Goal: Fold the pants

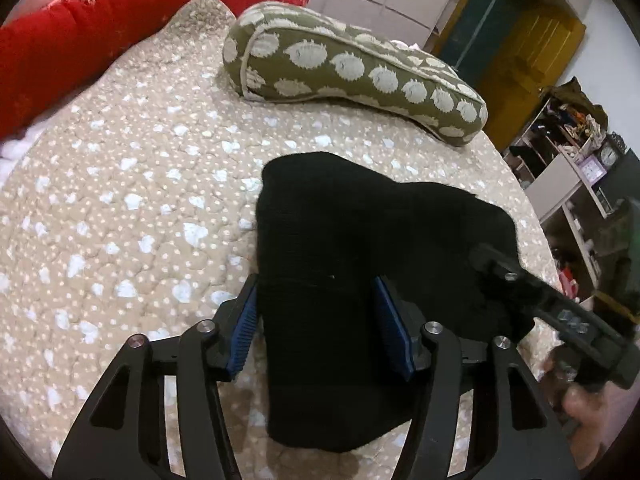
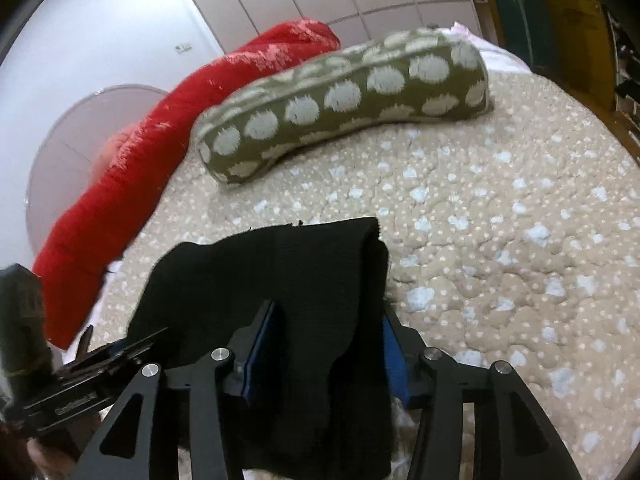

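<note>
Pants, black and already folded into a compact bundle, lie on the near part of the bed, its spotted quilt showing all around. Both claws straddle the near edge: the left claw and right claw are spread wide, gripping nothing. A spotted pillow and red blanket lie far behind. Risk: a blue pad could snag the knit while lifting away and drag the top layer open.
</note>
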{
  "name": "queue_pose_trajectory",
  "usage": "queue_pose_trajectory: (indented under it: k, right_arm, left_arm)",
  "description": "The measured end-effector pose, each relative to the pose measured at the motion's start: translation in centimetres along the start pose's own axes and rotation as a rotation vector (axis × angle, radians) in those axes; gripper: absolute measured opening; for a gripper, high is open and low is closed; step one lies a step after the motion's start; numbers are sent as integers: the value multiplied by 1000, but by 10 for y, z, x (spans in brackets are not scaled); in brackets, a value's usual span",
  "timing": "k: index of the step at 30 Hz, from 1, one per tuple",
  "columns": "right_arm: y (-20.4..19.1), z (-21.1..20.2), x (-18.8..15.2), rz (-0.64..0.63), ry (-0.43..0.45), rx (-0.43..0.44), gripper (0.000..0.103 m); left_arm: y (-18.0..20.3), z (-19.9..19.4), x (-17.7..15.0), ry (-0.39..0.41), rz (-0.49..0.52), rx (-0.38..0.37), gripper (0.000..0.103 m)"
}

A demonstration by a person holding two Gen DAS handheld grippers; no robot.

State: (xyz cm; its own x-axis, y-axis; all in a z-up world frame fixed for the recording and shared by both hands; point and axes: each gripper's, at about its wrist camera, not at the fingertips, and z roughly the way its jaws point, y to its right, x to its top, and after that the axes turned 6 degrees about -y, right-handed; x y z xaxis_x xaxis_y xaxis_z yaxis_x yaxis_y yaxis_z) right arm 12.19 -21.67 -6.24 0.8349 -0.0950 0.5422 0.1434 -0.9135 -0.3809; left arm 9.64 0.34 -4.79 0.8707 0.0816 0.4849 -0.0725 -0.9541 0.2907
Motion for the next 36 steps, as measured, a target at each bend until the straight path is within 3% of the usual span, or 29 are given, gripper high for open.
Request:
queue_pose_trajectory:
  k: [4, 6, 9, 11, 14, 19, 22, 32, 36]
  right_arm:
    - [-17, -39, -5, -79, 89, -101, 48]
    - [-26, -54, -9, -101, 118, -65, 48]
    - [-46, -43, -22, -172, 63, -46, 41]
    - [-53, -20, -39, -227, -14, -119, 38]
    - [-51, -15, -56, -239, 28, -149, 38]
    - [-51, -34, -33, -195, 33, -101, 37]
    - [-55, -38, -18, -199, 66, -138, 38]
    - [-36, 29, 18, -139, -27, -197, 38]
    - [-35, 27, 19, -154, -22, -197, 38]
  left_arm:
    - [0, -5, 1, 20, 3, 38, 58]
    - [2, -4, 0, 18, 2, 48, 59]
    - [5, 0, 0, 21, -3, 55, 59]
    - [7, 1, -2, 15, -7, 56, 61]
    - [10, 2, -3, 17, 12, 74, 63]
    - [14, -4, -2, 26, 30, 110, 63]
    - [16, -8, -1, 45, 46, 146, 63]
    - [14, 6, 11, 45, 46, 170, 68]
    - [17, 8, 12, 39, 53, 174, 68]
